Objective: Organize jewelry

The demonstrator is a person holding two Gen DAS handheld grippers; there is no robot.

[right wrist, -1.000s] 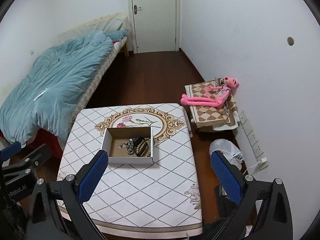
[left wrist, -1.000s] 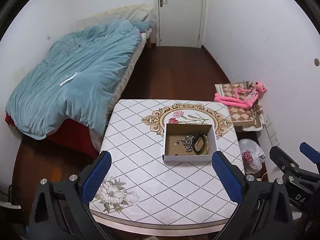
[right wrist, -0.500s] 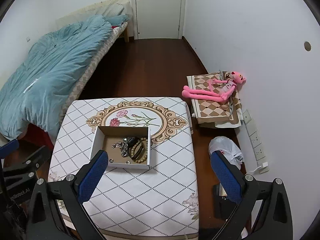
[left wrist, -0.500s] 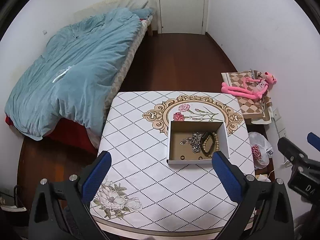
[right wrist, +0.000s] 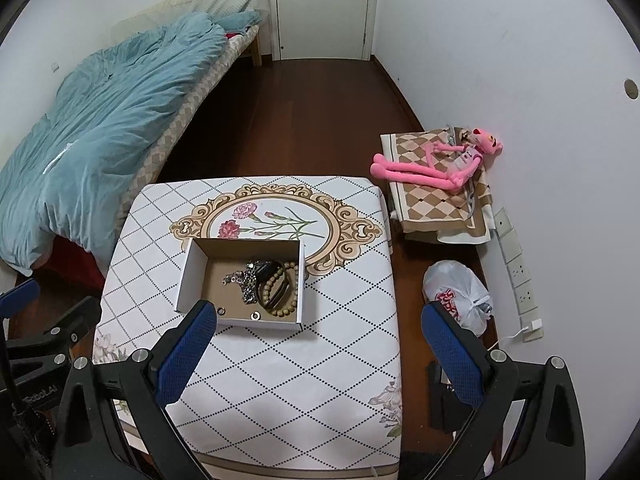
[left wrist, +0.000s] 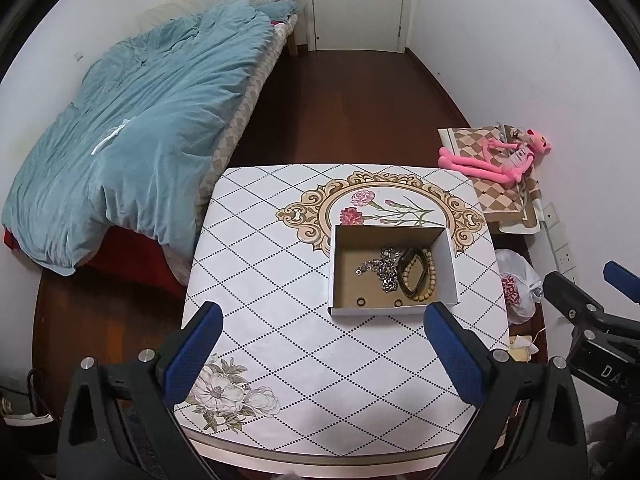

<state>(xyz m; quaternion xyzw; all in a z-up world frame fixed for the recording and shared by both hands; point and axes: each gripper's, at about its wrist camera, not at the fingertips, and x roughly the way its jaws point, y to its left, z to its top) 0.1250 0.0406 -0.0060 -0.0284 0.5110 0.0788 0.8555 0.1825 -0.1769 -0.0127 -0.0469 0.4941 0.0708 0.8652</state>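
An open cardboard box [left wrist: 446,256] [right wrist: 192,276] sits on the patterned table [left wrist: 280,280] [right wrist: 320,352]. Inside lie a silver chain [left wrist: 382,270] [right wrist: 244,280], a beaded bracelet [left wrist: 430,276] [right wrist: 286,300], a dark bracelet [left wrist: 412,264] [right wrist: 266,270] and two small rings [left wrist: 361,302] [right wrist: 255,315]. My left gripper [left wrist: 322,354] is open and empty, above the table's near side, short of the box. My right gripper [right wrist: 314,354] is open and empty, its left finger [right wrist: 184,352] overlapping the box's near left corner in view.
A bed with a blue duvet [left wrist: 132,128] stands left of the table. A pink plush toy [right wrist: 444,160] lies on a checkered cushion by the right wall. A white plastic bag [right wrist: 456,292] sits on the floor beside wall sockets [right wrist: 520,276]. A door [right wrist: 324,4] is at the back.
Both grippers have tilted downward and moved closer over the table; the box now sits lower and larger in both views. Both stay open and empty.
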